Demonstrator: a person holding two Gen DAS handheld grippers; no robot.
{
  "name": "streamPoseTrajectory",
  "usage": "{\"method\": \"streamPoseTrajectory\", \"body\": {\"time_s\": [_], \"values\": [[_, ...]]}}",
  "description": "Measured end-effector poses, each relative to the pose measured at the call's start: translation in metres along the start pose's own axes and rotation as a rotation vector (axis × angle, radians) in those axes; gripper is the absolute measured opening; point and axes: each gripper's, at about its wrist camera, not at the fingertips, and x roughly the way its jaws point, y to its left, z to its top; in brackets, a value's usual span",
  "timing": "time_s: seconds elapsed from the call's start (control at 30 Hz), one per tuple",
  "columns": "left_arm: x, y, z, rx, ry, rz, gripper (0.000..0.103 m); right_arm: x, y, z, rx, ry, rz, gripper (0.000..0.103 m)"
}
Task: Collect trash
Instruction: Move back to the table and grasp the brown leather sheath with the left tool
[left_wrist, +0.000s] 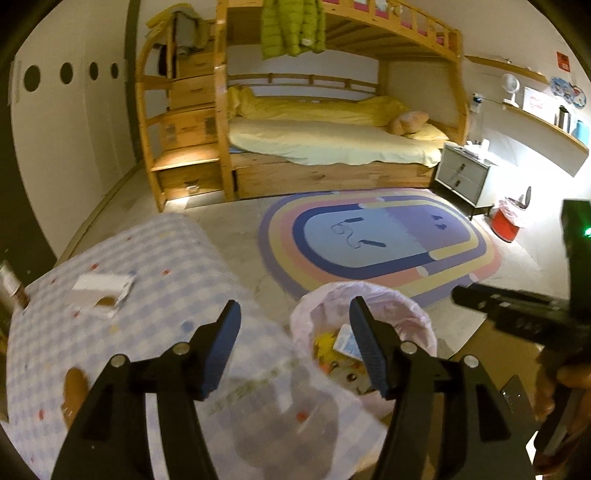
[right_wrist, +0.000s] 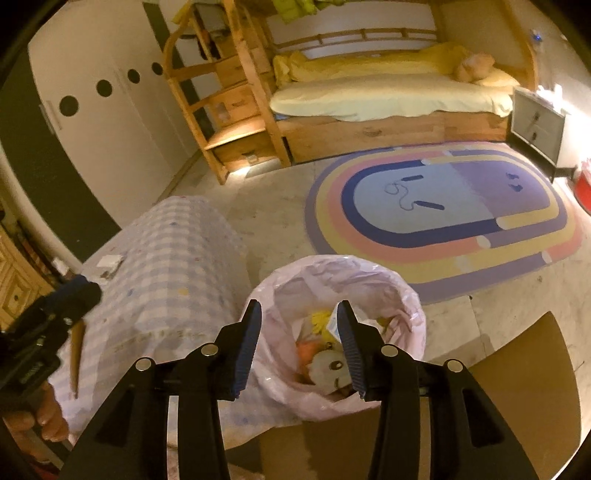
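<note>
Both tools (left_wrist: 295, 350) (right_wrist: 301, 341) gape empty above the pink-lined round bin (right_wrist: 402, 295); remaining white wrapper (left_wrist: 101, 291) on the checkered table (left_wrist: 166, 258) could get missed.

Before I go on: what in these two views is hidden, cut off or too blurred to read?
- Bin contents: both views, gripper fingers cover part.
- Table near edge: left wrist view, blurred behind the fingers.
- White wrapper on the table: too small in right wrist view.
- Bottle: cut off by left wrist view's left edge.
</note>
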Motion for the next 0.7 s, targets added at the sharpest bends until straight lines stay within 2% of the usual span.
{"method": "streamPoseTrajectory", "body": {"time_s": [0.3,0.43,0.53,0.7], "values": [[-0.050,0.045,-0.031,-0.065,0.010,0.116,0.065,-0.029,0.066,-0.019,-0.104,0.000,0.087,0.047],[-0.067,0.074,-0.046,-0.111,0.020,0.191,0.065,-0.032,0.104,-0.025,-0.177,0.001,0.124,0.054],[-0.081,0.103,-0.063,-0.171,0.032,0.251,0.066,-0.029,0.131,-0.031,-0.232,0.016,0.151,0.055],[-0.096,0.143,-0.085,-0.268,0.056,0.315,0.076,-0.019,0.171,-0.037,-0.313,0.027,0.171,0.059]]}}
